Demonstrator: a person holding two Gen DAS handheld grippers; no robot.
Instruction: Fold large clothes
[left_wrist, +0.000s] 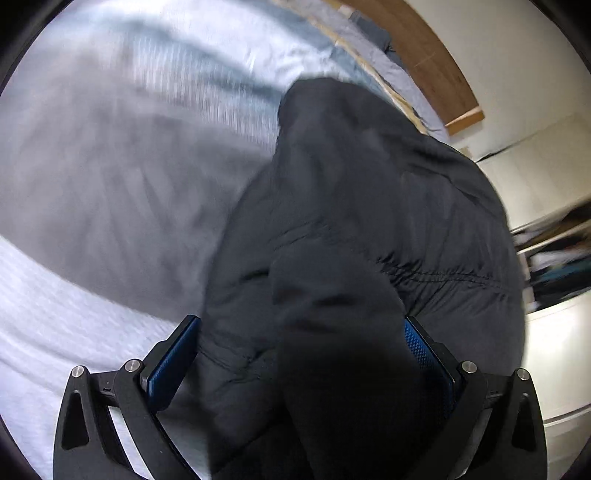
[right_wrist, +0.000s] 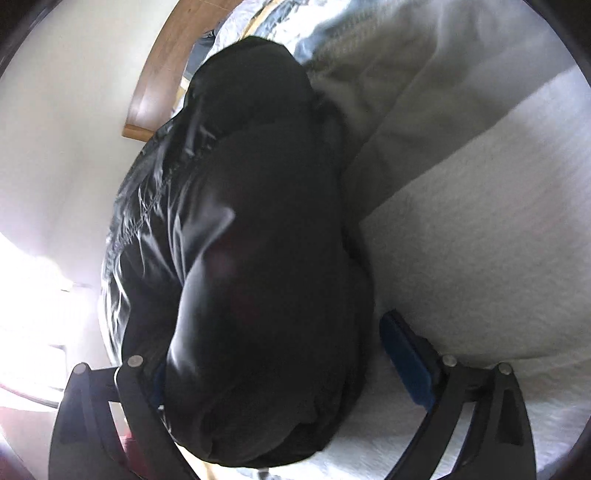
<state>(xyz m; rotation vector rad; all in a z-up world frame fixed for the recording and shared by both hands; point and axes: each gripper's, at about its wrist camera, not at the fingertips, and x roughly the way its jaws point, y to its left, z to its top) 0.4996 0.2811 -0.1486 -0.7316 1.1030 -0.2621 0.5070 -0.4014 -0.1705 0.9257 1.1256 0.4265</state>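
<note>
A bulky black padded jacket (left_wrist: 369, 206) lies bunched on the bed and fills the middle of both views. My left gripper (left_wrist: 301, 319) straddles its near end with the jaws wide. The left blue pad (left_wrist: 173, 358) stands clear of the cloth; the right pad (left_wrist: 424, 350) is against it. In the right wrist view the same jacket (right_wrist: 258, 221) bulges between the jaws of my right gripper (right_wrist: 273, 332), which stand wide. Its right pad (right_wrist: 406, 362) sits just off the fabric, and the left finger is mostly hidden under the jacket.
A white textured bed cover (right_wrist: 480, 240) spreads beside the jacket, with blue-grey bedding (left_wrist: 351, 44) and a wooden headboard (left_wrist: 424, 48) beyond. Open shelves with clutter (left_wrist: 554, 251) stand at the right. A pale wall (right_wrist: 66, 110) lies to the left.
</note>
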